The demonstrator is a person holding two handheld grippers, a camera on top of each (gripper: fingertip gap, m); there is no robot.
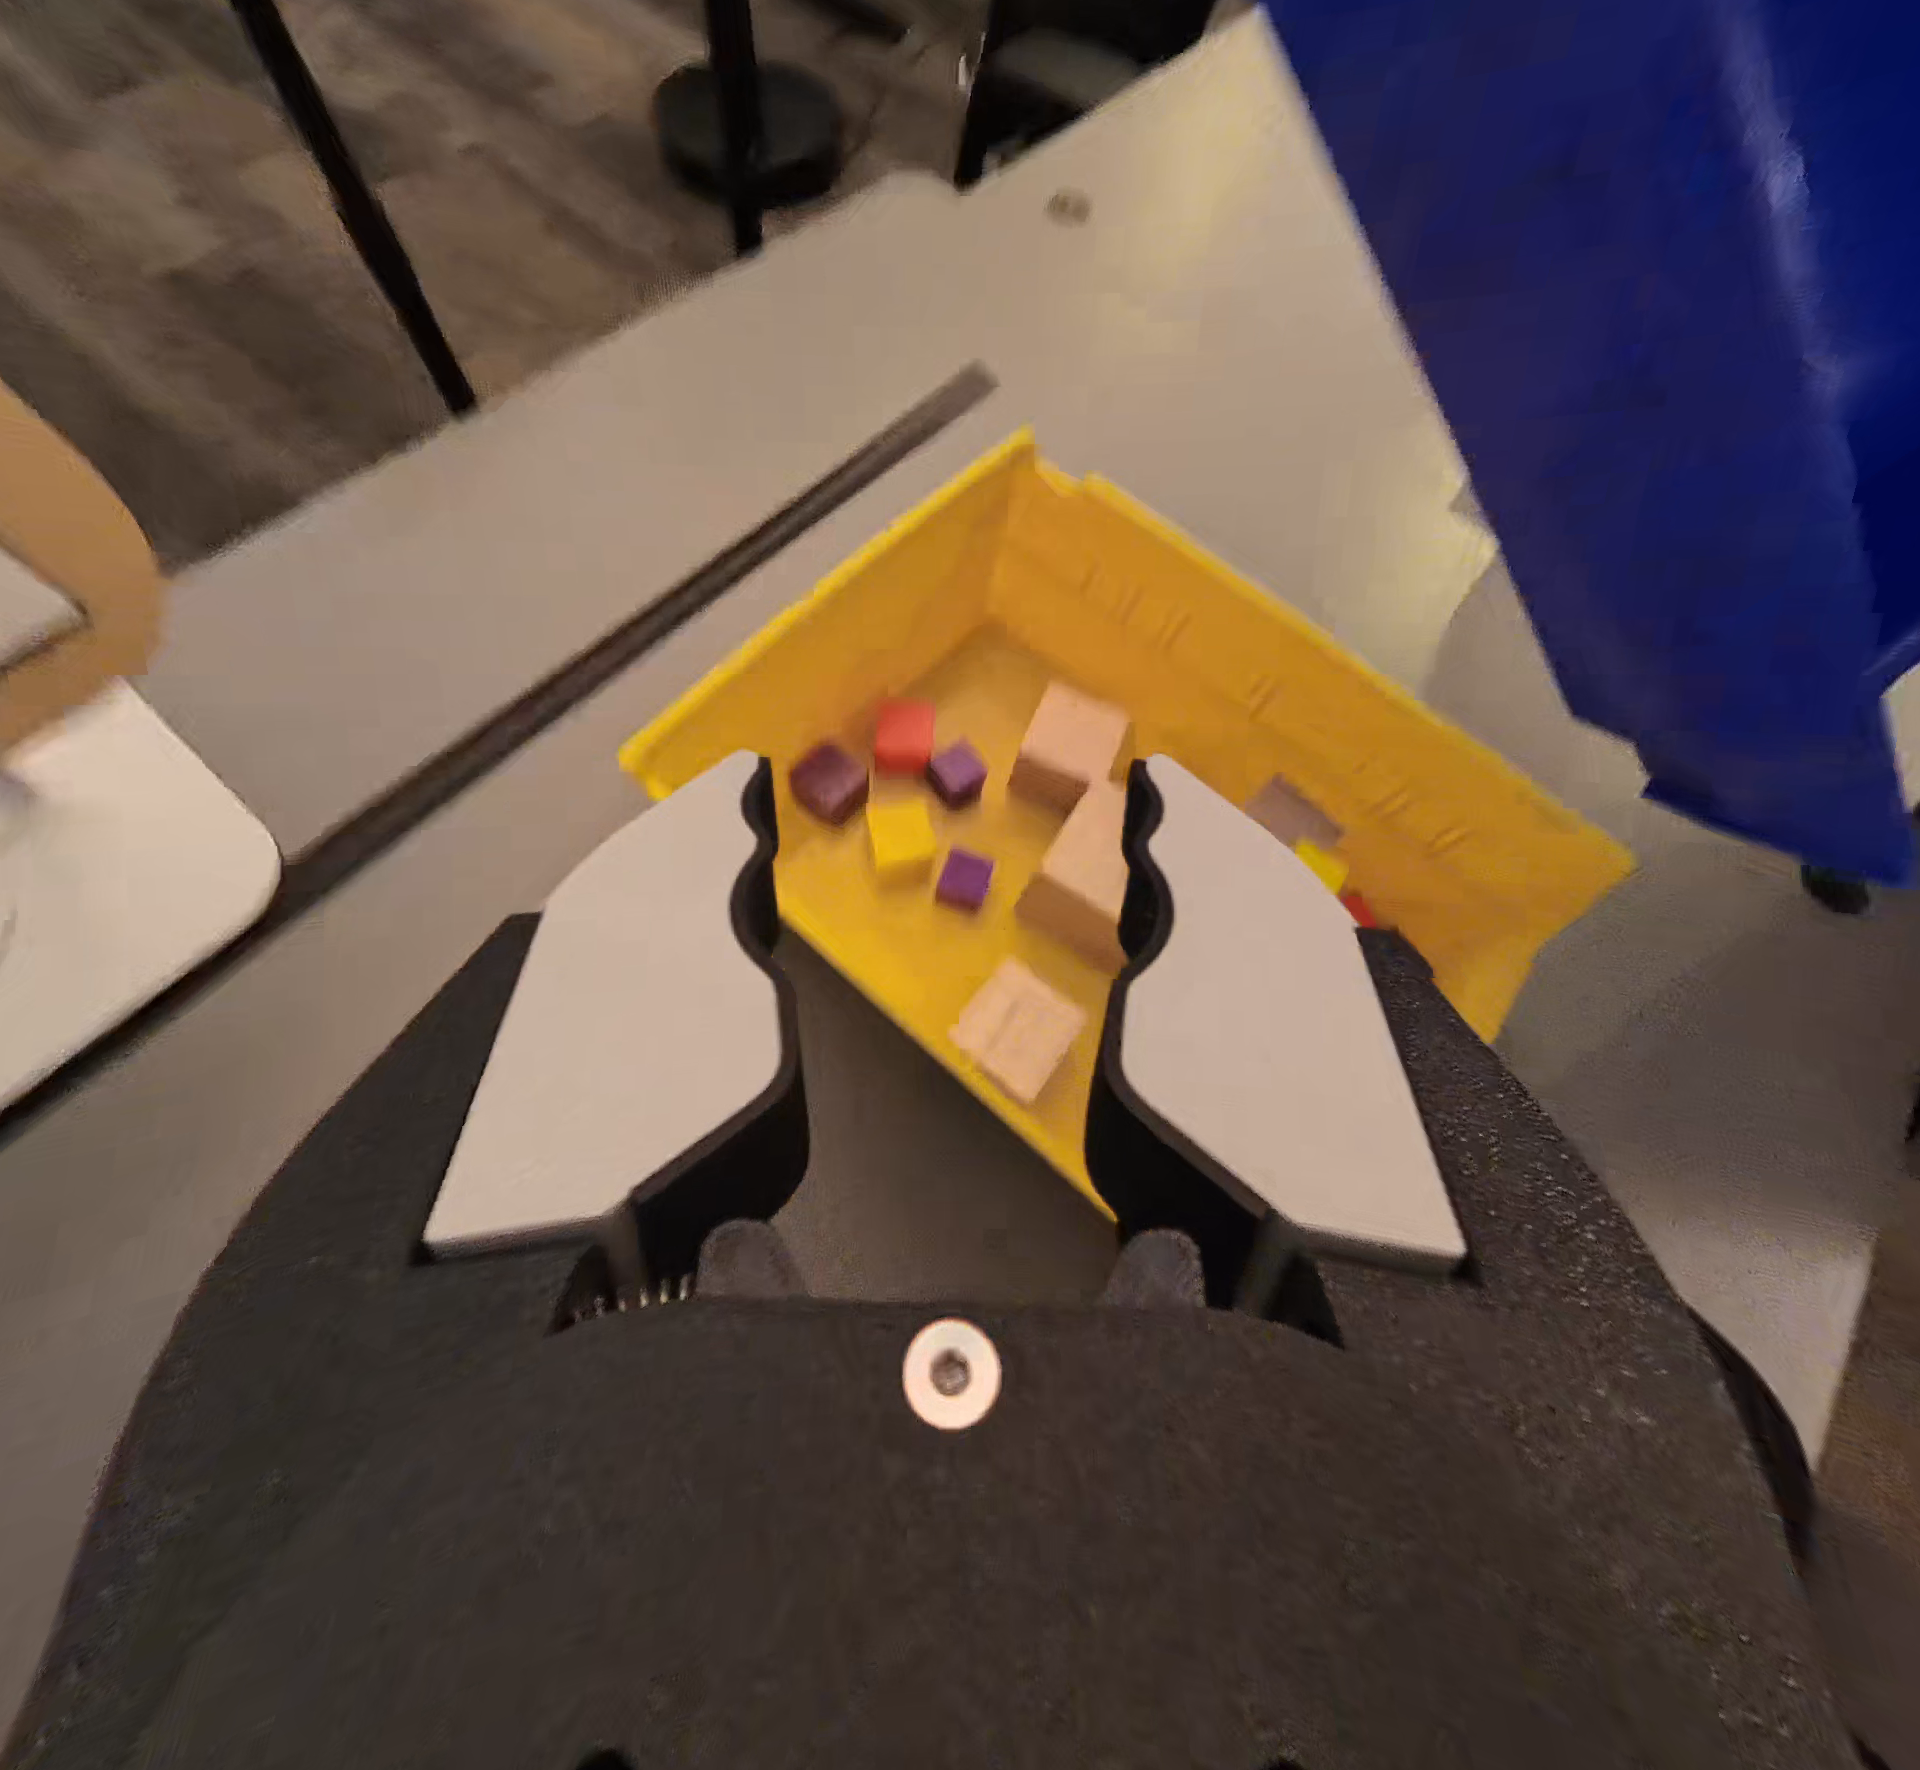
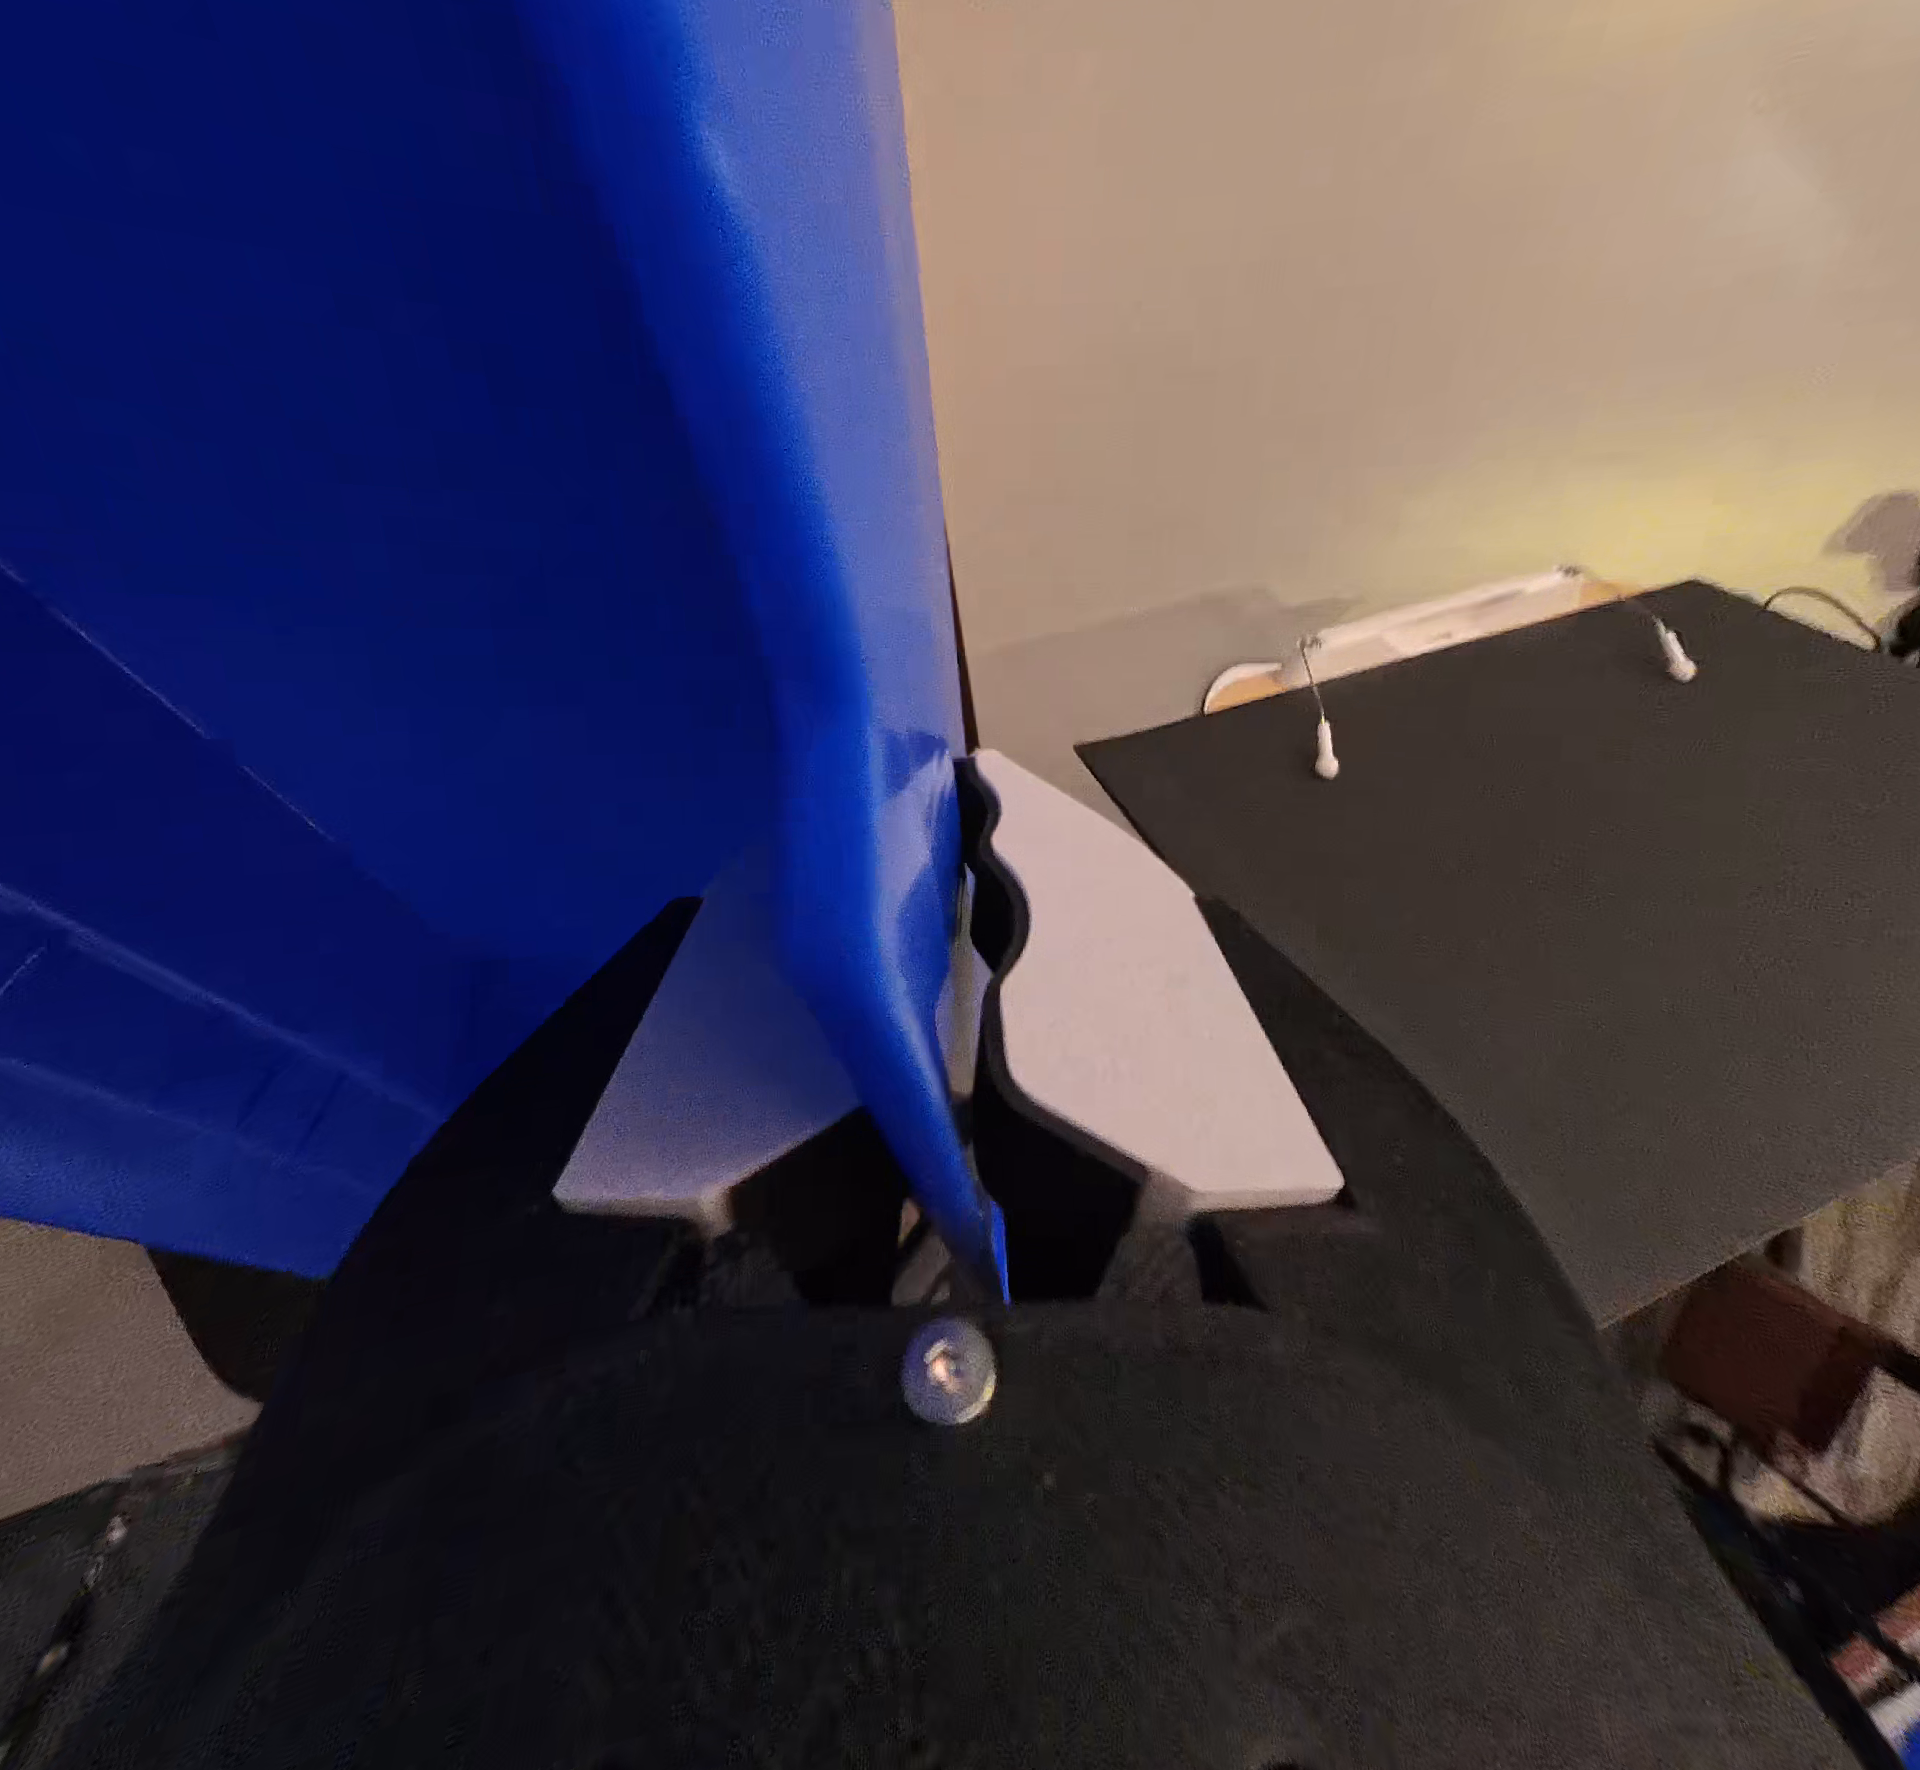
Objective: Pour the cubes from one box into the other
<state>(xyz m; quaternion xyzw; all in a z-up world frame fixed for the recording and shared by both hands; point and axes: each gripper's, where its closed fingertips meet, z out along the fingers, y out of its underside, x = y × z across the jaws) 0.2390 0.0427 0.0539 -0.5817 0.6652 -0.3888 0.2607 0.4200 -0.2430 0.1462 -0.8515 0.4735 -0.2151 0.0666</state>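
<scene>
Blue box (image 2: 436,473) pinched by right gripper (image 2: 961,899); left gripper (image 1: 951,847) spread over yellow box (image 1: 1195,619).

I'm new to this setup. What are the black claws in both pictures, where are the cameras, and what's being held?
The claws are two hand-held grippers; each picture comes from a camera on one gripper, looking along its fingers. The left gripper hovers with jaws open over a yellow box of small coloured and wooden cubes on a pale table. The right gripper has its jaws shut on the wall of a blue box, raised beside the yellow one. Whether the blue box is empty cannot be seen.
</scene>
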